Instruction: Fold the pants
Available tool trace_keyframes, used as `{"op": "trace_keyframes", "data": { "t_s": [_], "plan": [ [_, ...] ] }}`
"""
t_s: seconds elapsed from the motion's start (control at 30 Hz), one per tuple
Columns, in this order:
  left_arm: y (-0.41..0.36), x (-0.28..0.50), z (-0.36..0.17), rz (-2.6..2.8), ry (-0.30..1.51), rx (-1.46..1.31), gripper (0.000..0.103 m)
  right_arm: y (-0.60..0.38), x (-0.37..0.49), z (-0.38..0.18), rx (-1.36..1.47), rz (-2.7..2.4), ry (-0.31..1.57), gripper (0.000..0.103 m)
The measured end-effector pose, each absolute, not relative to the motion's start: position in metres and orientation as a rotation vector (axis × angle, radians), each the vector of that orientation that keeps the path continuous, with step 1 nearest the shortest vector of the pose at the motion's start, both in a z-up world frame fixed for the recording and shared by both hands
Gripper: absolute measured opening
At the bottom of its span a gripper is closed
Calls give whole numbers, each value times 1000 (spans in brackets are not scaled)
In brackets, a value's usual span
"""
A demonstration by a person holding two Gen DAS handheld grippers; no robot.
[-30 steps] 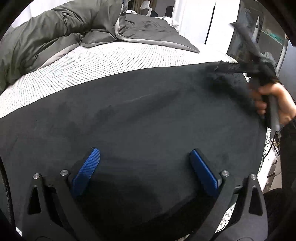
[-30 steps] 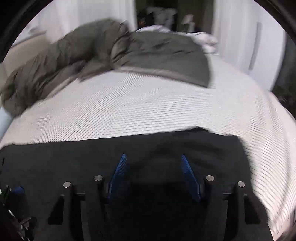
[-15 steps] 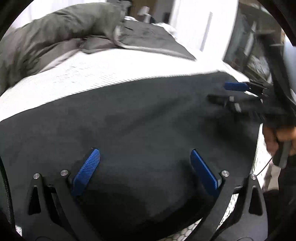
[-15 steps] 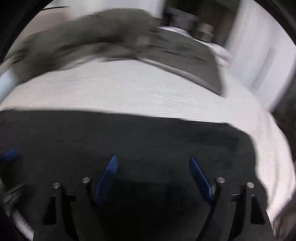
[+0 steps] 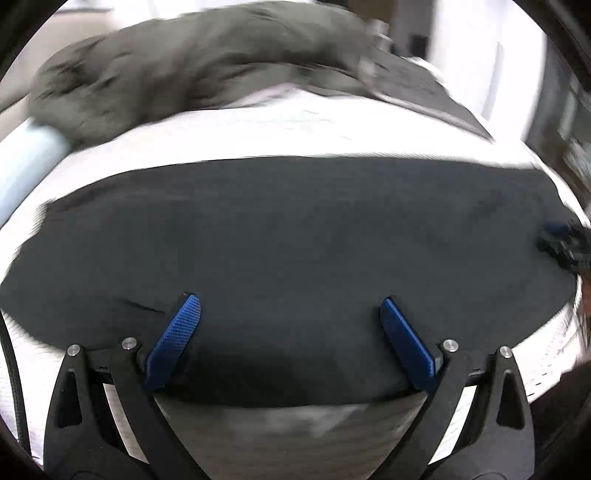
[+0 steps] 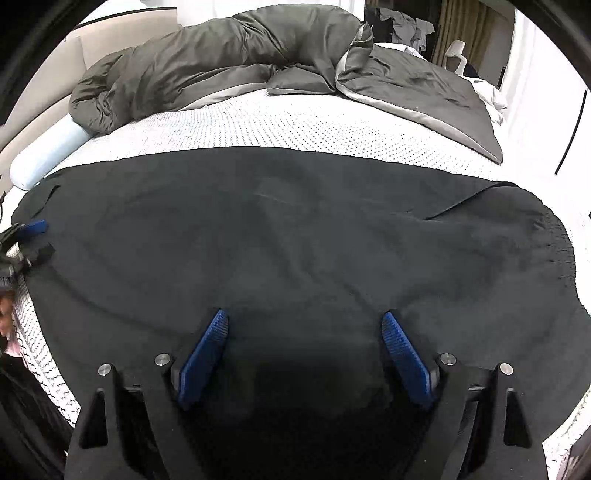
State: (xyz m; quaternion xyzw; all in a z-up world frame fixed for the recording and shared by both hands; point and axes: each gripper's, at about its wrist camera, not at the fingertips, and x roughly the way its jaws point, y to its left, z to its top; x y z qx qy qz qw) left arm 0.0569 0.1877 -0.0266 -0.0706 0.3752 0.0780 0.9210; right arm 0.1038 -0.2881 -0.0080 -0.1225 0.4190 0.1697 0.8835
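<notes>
Black pants, laid flat beneath both my tongs: right tongs just spread and empty, left tongs spread, next fold pending.

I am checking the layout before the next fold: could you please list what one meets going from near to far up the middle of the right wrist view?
Right gripper, jaws open → black pants spread flat → white dotted mattress cover → bunched grey duvet → far wall with curtain.
</notes>
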Motion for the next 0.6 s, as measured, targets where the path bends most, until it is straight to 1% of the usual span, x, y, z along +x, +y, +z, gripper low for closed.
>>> {"op": "trace_keyframes", "data": {
  "t_s": [0.17, 0.27, 0.37, 0.47, 0.53, 0.6],
  "plan": [
    [285, 18, -24, 400, 689, -371, 94, -276, 118, -9, -277, 348, 869, 89],
    [297, 9, -22, 455, 658, -415, 94, -272, 127, -11, -268, 357, 866, 89],
    [265, 13, -9, 373, 631, -339, 95, -269, 123, -3, -269, 361, 843, 89],
    [210, 31, -3, 241, 624, -243, 96, -255, 113, 9, -254, 431, 804, 89],
    [174, 50, -5, 149, 647, -216, 97, -237, 109, 10, -247, 470, 800, 89],
    [129, 73, -14, -11, 706, -193, 97, -216, 107, 6, -273, 512, 809, 89]
  ]
}}
